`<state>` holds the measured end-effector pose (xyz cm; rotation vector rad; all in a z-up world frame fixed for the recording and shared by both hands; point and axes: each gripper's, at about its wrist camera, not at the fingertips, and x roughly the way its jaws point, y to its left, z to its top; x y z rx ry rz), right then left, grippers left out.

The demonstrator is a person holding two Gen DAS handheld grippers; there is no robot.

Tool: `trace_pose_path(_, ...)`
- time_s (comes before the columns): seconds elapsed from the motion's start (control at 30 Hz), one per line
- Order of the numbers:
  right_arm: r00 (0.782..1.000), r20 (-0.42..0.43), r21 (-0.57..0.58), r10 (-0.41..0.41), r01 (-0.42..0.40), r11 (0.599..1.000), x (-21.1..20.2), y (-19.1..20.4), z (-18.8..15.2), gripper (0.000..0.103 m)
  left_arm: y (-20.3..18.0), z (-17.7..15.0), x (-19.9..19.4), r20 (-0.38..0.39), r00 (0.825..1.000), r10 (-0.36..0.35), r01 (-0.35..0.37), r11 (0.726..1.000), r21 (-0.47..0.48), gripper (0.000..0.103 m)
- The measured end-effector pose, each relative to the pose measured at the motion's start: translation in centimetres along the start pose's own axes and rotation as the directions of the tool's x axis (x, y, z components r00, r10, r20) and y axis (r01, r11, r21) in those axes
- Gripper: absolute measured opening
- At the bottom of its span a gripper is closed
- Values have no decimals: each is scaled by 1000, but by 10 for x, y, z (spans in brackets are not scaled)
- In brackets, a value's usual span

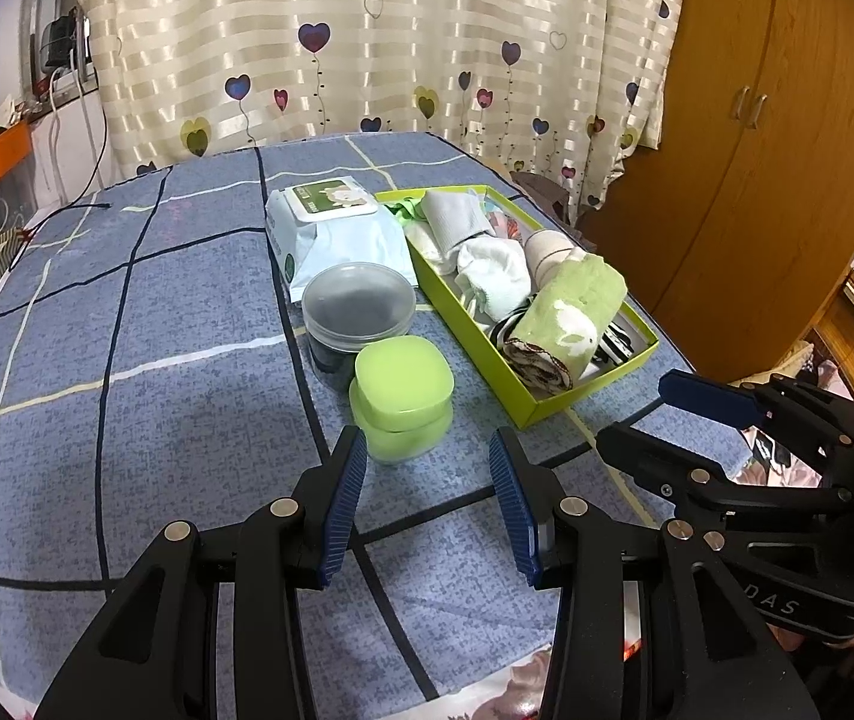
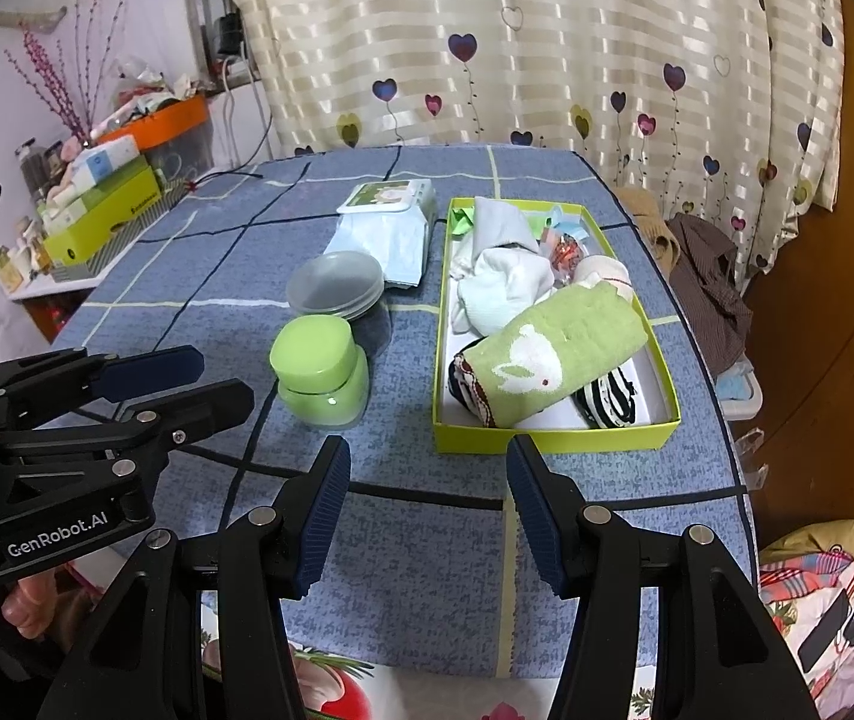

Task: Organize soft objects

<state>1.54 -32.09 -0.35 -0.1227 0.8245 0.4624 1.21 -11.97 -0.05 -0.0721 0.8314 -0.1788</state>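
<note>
A lime-green box (image 1: 553, 405) (image 2: 556, 441) on the blue checked table holds soft things: a rolled green towel with a white rabbit (image 1: 565, 318) (image 2: 553, 351), white socks (image 1: 496, 276) (image 2: 502, 285), a grey sock (image 1: 457, 216), a striped black-and-white sock (image 2: 610, 399) and a beige roll (image 1: 550, 249). My left gripper (image 1: 427, 456) is open and empty, just short of a green jar. My right gripper (image 2: 427, 462) is open and empty, in front of the box's near wall. Each gripper also shows in the other's view: the right (image 1: 649, 414), the left (image 2: 229, 375).
A green lidded jar (image 1: 403, 396) (image 2: 319, 372), a clear round tub with a dark fill (image 1: 358, 306) (image 2: 337, 285) and a pack of wet wipes (image 1: 337, 234) (image 2: 388, 228) stand left of the box. A wooden wardrobe (image 1: 757, 150) is at right, a curtain behind, and cluttered shelves (image 2: 103, 204) at left.
</note>
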Motion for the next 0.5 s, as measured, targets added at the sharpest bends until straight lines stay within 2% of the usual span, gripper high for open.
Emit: trace_pose_path(0.5,1000,-5,-6,3,-3,1000,4,0,0,54,2,2,1,7,1000,-24,24,1000,-9,44)
